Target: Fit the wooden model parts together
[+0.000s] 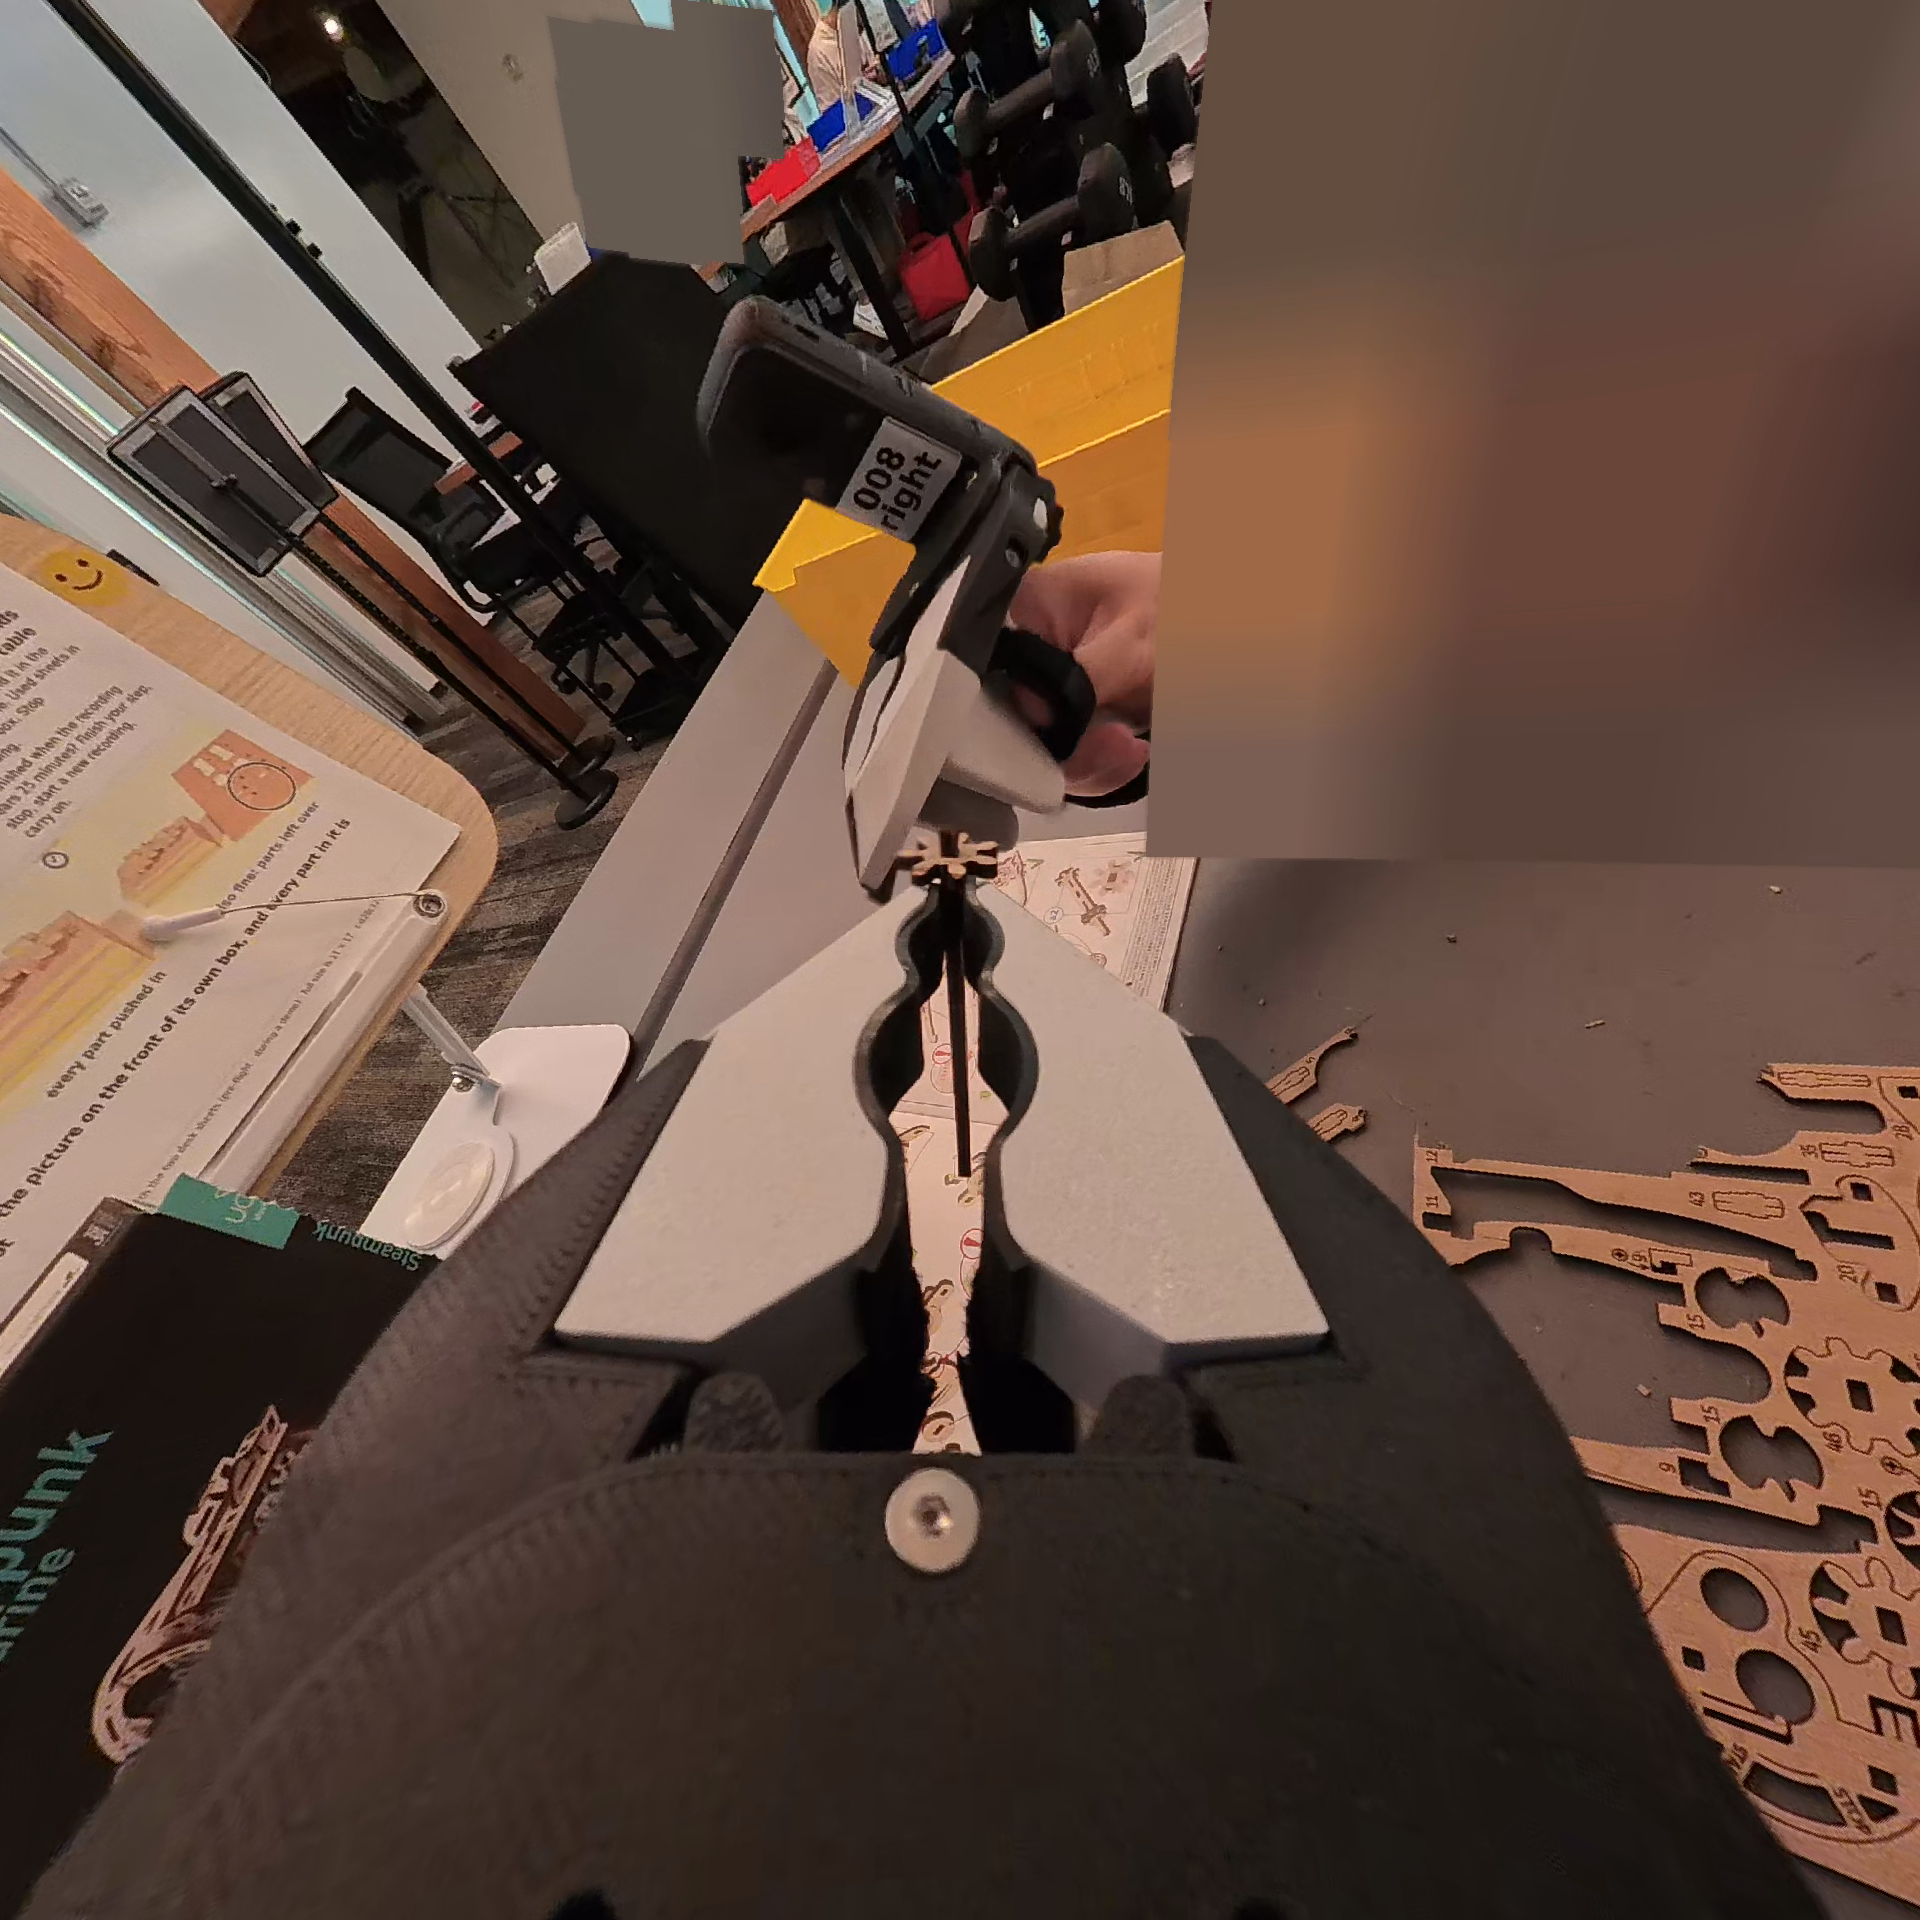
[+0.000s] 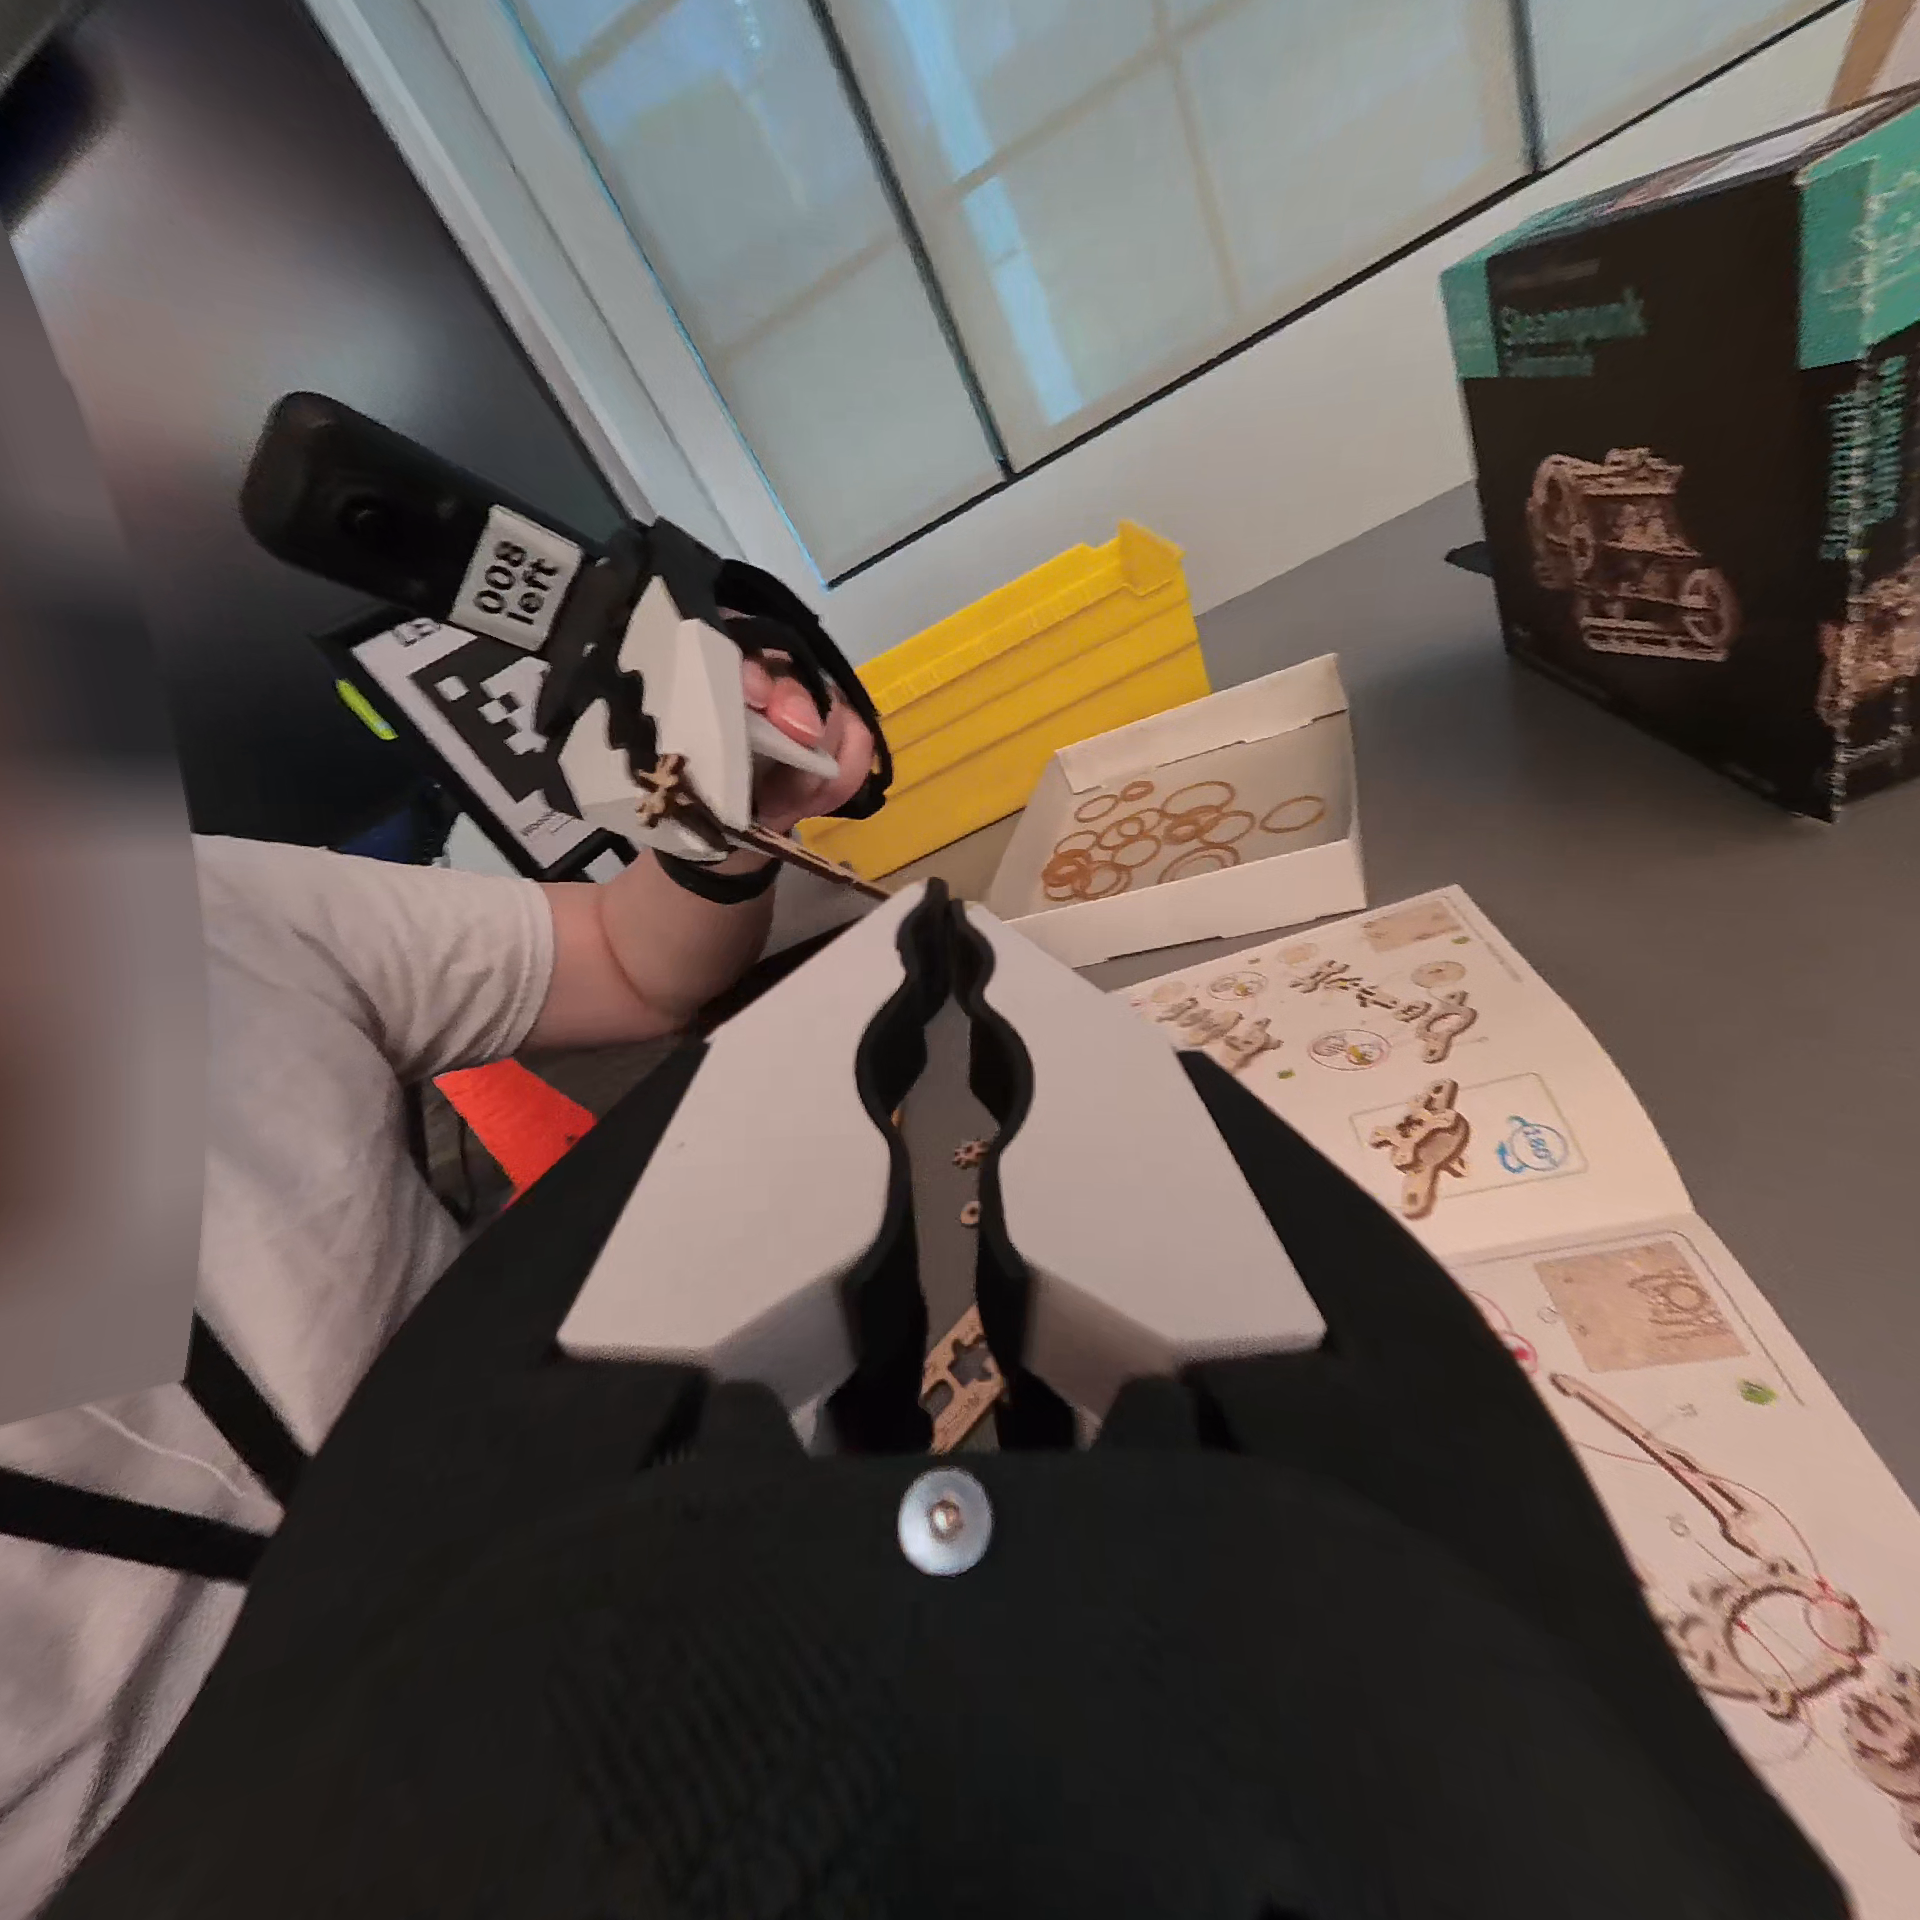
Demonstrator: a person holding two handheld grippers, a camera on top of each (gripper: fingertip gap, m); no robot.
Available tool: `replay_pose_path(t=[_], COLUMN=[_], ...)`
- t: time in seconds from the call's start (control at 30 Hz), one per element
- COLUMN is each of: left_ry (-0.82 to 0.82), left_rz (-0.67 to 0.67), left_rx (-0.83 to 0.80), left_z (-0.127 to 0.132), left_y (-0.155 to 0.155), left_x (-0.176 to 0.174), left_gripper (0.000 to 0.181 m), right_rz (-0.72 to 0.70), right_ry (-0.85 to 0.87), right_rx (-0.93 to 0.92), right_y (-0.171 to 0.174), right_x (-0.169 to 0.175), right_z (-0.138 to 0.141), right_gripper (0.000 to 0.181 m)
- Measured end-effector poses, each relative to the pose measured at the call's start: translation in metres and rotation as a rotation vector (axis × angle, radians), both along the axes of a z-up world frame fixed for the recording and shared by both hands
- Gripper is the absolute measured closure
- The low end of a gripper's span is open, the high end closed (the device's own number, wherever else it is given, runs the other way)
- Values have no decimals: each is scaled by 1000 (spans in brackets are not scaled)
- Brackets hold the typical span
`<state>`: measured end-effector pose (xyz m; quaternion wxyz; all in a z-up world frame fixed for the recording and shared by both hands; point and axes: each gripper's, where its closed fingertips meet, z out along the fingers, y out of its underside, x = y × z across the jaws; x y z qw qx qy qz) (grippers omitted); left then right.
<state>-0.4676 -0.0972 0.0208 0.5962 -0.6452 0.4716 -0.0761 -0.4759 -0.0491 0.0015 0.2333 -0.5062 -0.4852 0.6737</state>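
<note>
My left gripper [image 1: 948,904] is shut on a thin wooden stick [image 1: 958,1039] that I see edge-on between its fingers. A small toothed wooden piece [image 1: 951,857] sits on the stick at the fingertips. In the right wrist view the left gripper [image 2: 675,816] is raised at the left, and the stick [image 2: 800,857] slants down from the toothed piece [image 2: 660,790] towards my right gripper [image 2: 935,896]. The right gripper's fingers are shut together with nothing visible between them, and the stick's end lies just left of their tips. The right gripper [image 1: 883,871] also shows just behind the toothed piece.
A punched plywood sheet [image 1: 1714,1403] lies at the right on the grey table [image 1: 1558,987]. An instruction sheet [image 2: 1455,1143], a white box of rubber bands [image 2: 1195,831], a yellow bin [image 2: 1018,675] and the dark kit box [image 2: 1683,468] lie beyond. Small loose parts [image 2: 971,1151] lie under the right fingers. My right fingertips sit around 6 cm from my left ones.
</note>
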Motion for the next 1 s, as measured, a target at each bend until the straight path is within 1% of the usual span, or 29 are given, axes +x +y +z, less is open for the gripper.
replay_pose_path(t=[0.1,0.23,0.37,0.57,0.7,0.77,0.8,0.83,0.87,0.97,1.0], left_ry=[0,5,4,8,8,9,8,6,5,3,2], left_rz=[-5,-8,-11,-12,-9,-6,-4,-2,0,6,7], left_rx=[-4,-7,-10,-14,-13,-8,-7,-5,-3,7,9], left_z=[-1,-2,-3,-4,-4,-3,-2,-1,1,6,7], left_y=[-1,-1,-1,-1,-1,-1,-1,-1,-1,-1,-1], left_x=[1,2,3,3,3,2,1,0,-1,-4,-4], left_gripper=[181,181,181,181,181,181,181,181,181,181,181], right_rz=[10,-10,-51,-39,-38,20,59,69,68,202,199], right_ry=[-43,10,8,12,15,39,15,-29,-88,-254,-323], right_rx=[8,-55,-76,-87,-63,-32,7,53,101,218,299], right_y=[0,11,22,19,17,8,0,-3,-5,-25,-25], right_x=[-1,4,7,6,7,10,10,9,7,17,19], right_z=[-6,5,6,10,12,15,10,1,-10,-36,-47], right_gripper=[181,181,181,181,181,181,181,181,179,179,179])
